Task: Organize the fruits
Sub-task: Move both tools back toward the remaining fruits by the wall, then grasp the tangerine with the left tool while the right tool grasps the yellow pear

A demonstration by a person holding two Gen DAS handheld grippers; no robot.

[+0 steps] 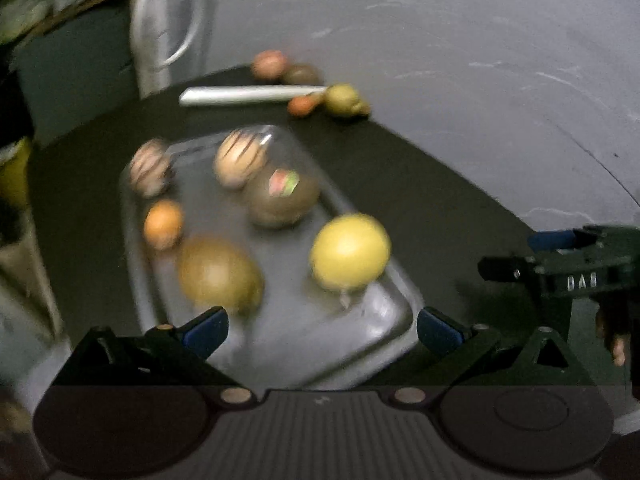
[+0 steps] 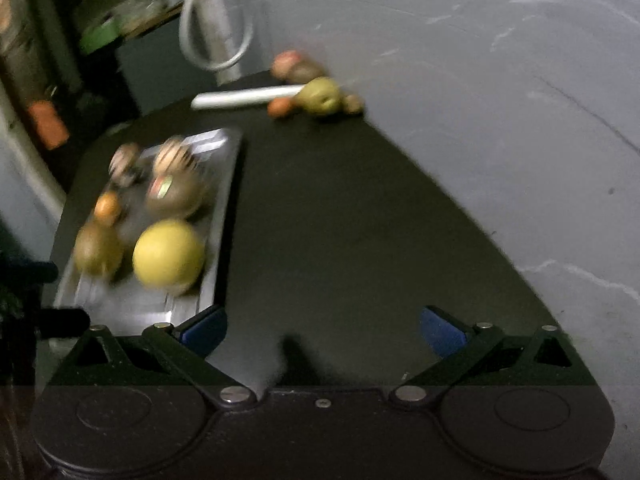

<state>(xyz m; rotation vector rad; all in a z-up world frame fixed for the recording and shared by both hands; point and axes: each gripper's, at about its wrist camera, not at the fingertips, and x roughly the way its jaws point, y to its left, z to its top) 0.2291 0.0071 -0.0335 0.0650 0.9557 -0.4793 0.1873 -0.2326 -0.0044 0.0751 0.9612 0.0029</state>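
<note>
A metal tray (image 1: pixel 384 320) on the dark table holds several fruits: a yellow round fruit (image 1: pixel 350 256), a brownish pear-like fruit (image 1: pixel 218 272), a small orange (image 1: pixel 163 224), a brown fruit with a sticker (image 1: pixel 282 198) and two striped pale fruits (image 1: pixel 240 162). My left gripper (image 1: pixel 322 330) is open and empty above the tray's near end. My right gripper (image 2: pixel 322 330) is open and empty over bare table, right of the tray (image 2: pixel 224 216); it also shows in the left wrist view (image 1: pixel 560 264). More fruits, among them a yellow-green one (image 2: pixel 320 96), lie at the table's far edge.
A white tube (image 1: pixel 252 94) lies at the far edge beside the loose fruits (image 1: pixel 344 100). A grey wall (image 1: pixel 480 80) borders the table on the right. A pale pillar with a cable loop (image 2: pixel 216 20) stands behind. Both views are blurred.
</note>
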